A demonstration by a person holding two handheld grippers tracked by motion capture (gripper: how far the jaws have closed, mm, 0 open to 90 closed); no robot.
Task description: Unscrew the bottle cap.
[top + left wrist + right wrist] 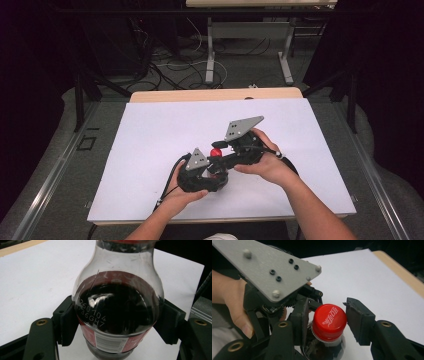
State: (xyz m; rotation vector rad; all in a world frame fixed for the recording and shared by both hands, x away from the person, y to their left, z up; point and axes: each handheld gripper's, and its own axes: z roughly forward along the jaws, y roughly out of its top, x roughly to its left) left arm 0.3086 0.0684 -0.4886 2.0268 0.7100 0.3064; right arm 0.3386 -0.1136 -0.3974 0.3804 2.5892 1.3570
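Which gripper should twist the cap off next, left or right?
Right. The right gripper has its jaws either side of the red cap, while the left gripper clamps the bottle body.

i count one bottle of dark drink, with one red cap on it and one barcode label band around its lower body. i see two grippers, the left gripper and the right gripper, each carrying one grey plate, so two plates, and two hands holding them. there is one white sheet on one table.
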